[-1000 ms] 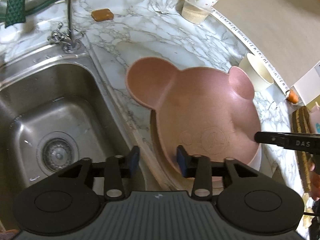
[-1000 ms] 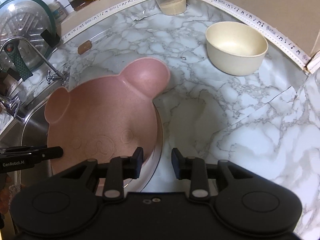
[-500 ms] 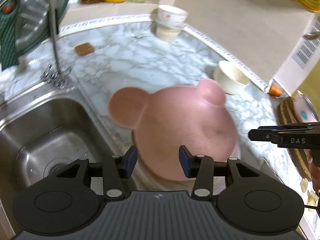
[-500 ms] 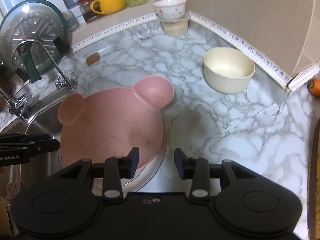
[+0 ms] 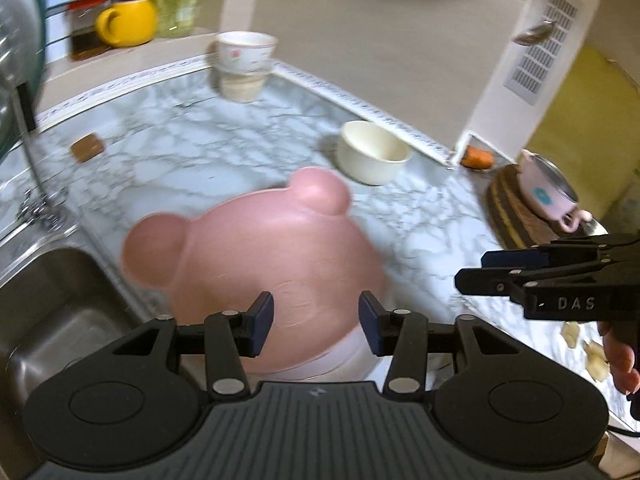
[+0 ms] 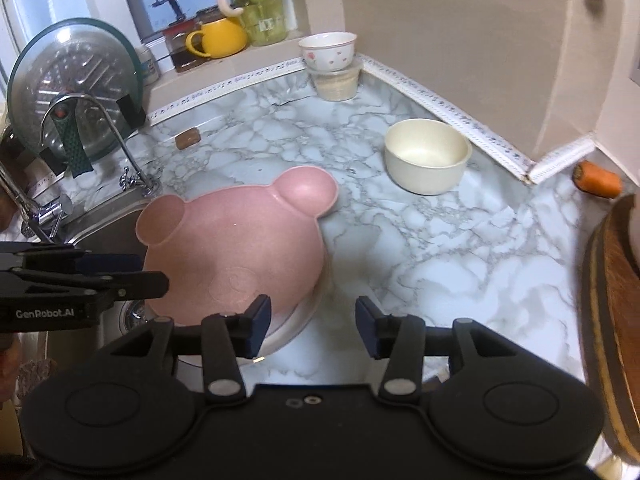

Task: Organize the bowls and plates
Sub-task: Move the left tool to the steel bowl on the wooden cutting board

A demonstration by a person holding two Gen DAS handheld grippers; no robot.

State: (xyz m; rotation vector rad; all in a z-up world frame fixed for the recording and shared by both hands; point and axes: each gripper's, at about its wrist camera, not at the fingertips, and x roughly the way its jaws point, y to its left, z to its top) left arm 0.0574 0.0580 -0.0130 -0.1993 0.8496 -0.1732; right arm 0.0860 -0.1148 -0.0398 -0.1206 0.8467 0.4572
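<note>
A pink bear-shaped plate (image 5: 256, 264) (image 6: 240, 248) lies on top of a white plate (image 6: 296, 324) on the marble counter beside the sink. A cream bowl (image 5: 372, 156) (image 6: 426, 160) stands behind it to the right. A floral bowl (image 5: 245, 51) (image 6: 328, 51) sits stacked on a beige container in the back corner. My left gripper (image 5: 316, 322) is open and empty above the pink plate's near edge. My right gripper (image 6: 314, 326) is open and empty, above the counter just right of the plates.
A steel sink (image 5: 44, 304) and faucet (image 6: 116, 136) are at the left. A glass lid (image 6: 68, 84) leans behind the faucet. A carrot (image 6: 598, 178), a wooden board (image 6: 608, 320) and a pink pot (image 5: 548, 192) are at the right. A yellow mug (image 6: 218, 38) sits on the sill.
Both grippers have pulled back and risen away from the pink plate, so more of the counter and wall shows. The plates have stayed in place.
</note>
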